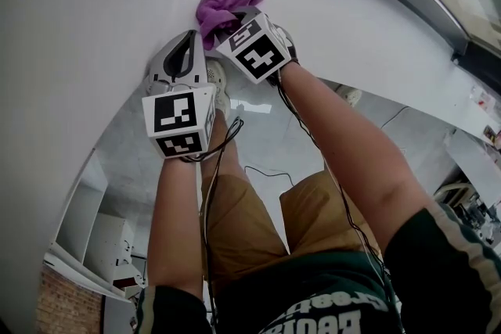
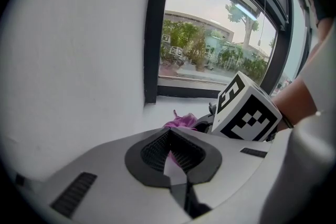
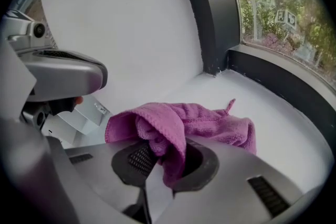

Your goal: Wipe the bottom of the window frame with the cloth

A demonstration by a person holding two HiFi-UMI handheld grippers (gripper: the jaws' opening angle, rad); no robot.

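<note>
Presently noted cloth (image 3: 199, 123) pinched in fingers of right gripper (image 3: 157, 162), bunched on white sill (image 3: 262, 105) by left wall. Found left gripper (image 2: 170, 157) fingers closed, empty, near-left of it. Judged dark bottom rail (image 3: 278, 78) just beyond cloth, running rightward; right gripper nearer.

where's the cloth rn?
Head view, top centre: the purple cloth is clamped in the right gripper, on the white sill near the window frame's lower left corner.
</note>
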